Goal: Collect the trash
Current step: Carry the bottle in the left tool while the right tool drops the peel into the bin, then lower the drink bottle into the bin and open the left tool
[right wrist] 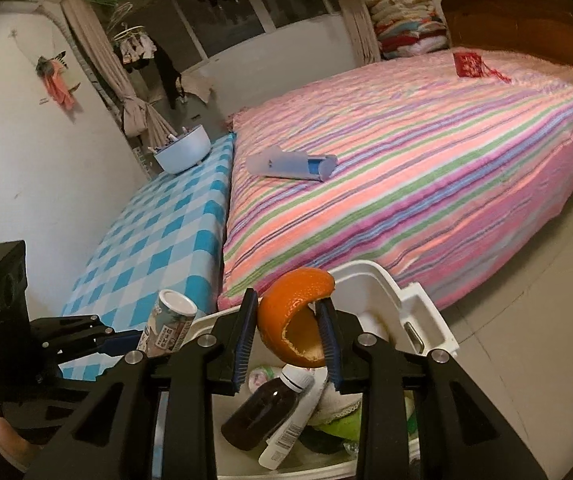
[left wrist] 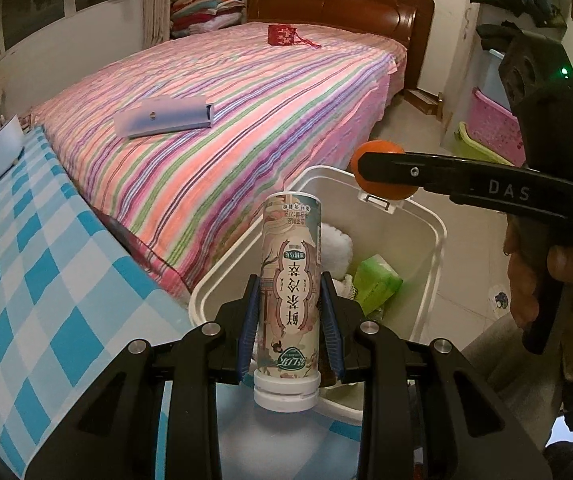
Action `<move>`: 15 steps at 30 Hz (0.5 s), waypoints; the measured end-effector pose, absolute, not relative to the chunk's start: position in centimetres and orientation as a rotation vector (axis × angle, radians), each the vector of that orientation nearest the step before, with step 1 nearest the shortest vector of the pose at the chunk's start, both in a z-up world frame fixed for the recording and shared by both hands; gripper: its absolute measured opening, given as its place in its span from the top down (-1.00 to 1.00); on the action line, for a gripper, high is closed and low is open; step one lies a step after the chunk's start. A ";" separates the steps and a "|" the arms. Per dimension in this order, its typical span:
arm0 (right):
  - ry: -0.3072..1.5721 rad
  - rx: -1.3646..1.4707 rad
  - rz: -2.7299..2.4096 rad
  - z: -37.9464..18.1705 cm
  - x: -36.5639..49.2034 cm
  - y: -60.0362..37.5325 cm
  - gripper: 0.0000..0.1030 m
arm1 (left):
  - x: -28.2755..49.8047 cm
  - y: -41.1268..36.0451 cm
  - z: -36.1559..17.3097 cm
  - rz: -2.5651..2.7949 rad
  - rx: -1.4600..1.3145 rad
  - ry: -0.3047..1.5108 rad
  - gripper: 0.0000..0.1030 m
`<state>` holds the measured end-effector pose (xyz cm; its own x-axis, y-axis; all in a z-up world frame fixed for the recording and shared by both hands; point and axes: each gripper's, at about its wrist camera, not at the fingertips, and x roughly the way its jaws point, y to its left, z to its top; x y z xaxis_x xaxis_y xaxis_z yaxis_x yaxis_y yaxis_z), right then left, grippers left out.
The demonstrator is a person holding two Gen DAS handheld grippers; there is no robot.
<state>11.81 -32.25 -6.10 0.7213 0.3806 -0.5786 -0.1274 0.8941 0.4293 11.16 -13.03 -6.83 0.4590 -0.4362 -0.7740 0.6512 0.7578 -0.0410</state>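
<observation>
A tall printed tea bottle [left wrist: 290,264] with a white cap is held upside down, cap toward the camera, with my left gripper [left wrist: 289,280] shut on its middle. It hangs over the near rim of the white trash bin [left wrist: 426,216]. From the right wrist the same bottle [right wrist: 170,322] and left gripper [right wrist: 126,340] show at the bin's left edge. My right gripper [right wrist: 286,300] holds a curved orange peel [right wrist: 294,312] between its blue pads, above the bin [right wrist: 418,300]. In the left wrist view the peel [left wrist: 380,146] sits at the right gripper's [left wrist: 370,168] tip over the far rim.
The bin holds a dark brown bottle [right wrist: 262,408], a green packet [left wrist: 374,284] and white cloth [left wrist: 334,248]. A striped bed [left wrist: 246,120] with a pale blue case [left wrist: 166,116] stands behind. A blue-checked table [left wrist: 26,260] lies left. Pink baskets [left wrist: 490,124] stand on the floor at the right.
</observation>
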 end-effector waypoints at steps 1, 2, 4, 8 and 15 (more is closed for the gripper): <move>0.716 0.382 0.287 -6.2 11.9 -32.3 0.26 | 11.2 -13.1 -6.8 -0.681 0.278 0.862 0.45; 0.716 0.386 0.280 -6.2 11.9 -32.5 0.12 | 11.2 -13.1 -6.9 -0.682 0.278 0.862 0.45; 0.702 0.400 0.280 -6.1 11.7 -32.9 0.02 | 11.3 -13.2 -7.0 -0.684 0.279 0.867 0.45; 0.669 0.437 0.284 -5.7 11.4 -33.7 0.02 | 11.4 -13.5 -7.4 -0.683 0.280 0.875 0.45; 0.595 0.514 0.233 -5.0 10.8 -35.5 0.02 | 11.4 -14.6 -7.3 -0.693 0.285 0.874 0.45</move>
